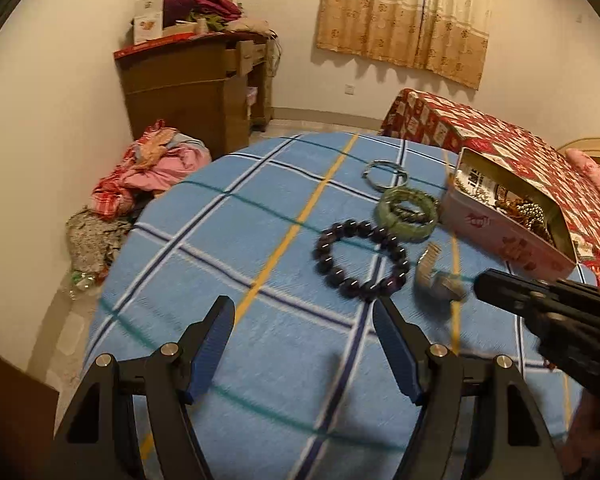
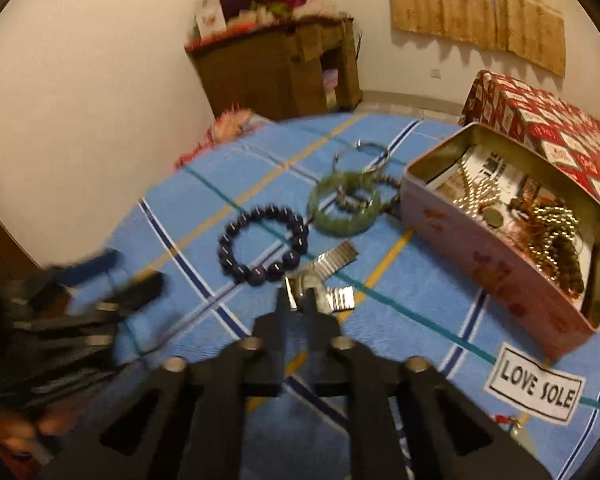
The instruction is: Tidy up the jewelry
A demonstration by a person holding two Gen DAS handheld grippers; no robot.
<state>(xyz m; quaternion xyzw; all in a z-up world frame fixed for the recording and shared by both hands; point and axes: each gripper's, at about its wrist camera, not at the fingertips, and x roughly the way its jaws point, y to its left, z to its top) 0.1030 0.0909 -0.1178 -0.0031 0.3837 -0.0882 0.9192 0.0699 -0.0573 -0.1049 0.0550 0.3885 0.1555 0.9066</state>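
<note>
On the blue plaid cloth (image 1: 260, 240) lie a dark purple bead bracelet (image 1: 362, 258) (image 2: 262, 244), a green jade bangle (image 1: 406, 210) (image 2: 344, 204), a thin silver bangle (image 1: 386, 174) (image 2: 360, 156) and a silver metal watch band (image 1: 436, 278) (image 2: 328, 280). My right gripper (image 2: 298, 300) is shut on the watch band, just above the cloth; it shows at the right of the left wrist view (image 1: 540, 300). My left gripper (image 1: 302, 316) is open and empty, just short of the bead bracelet; it shows blurred in the right wrist view (image 2: 100, 276).
An open pink tin (image 2: 500, 280) (image 1: 500, 236) holding gold chains and other jewelry stands on the cloth to the right. A "LOVE SOLE" label (image 2: 536, 388) is on the cloth. A red patterned bed (image 1: 500, 140), a wooden dresser (image 1: 196, 92) and a clothes pile (image 1: 152, 168) lie beyond.
</note>
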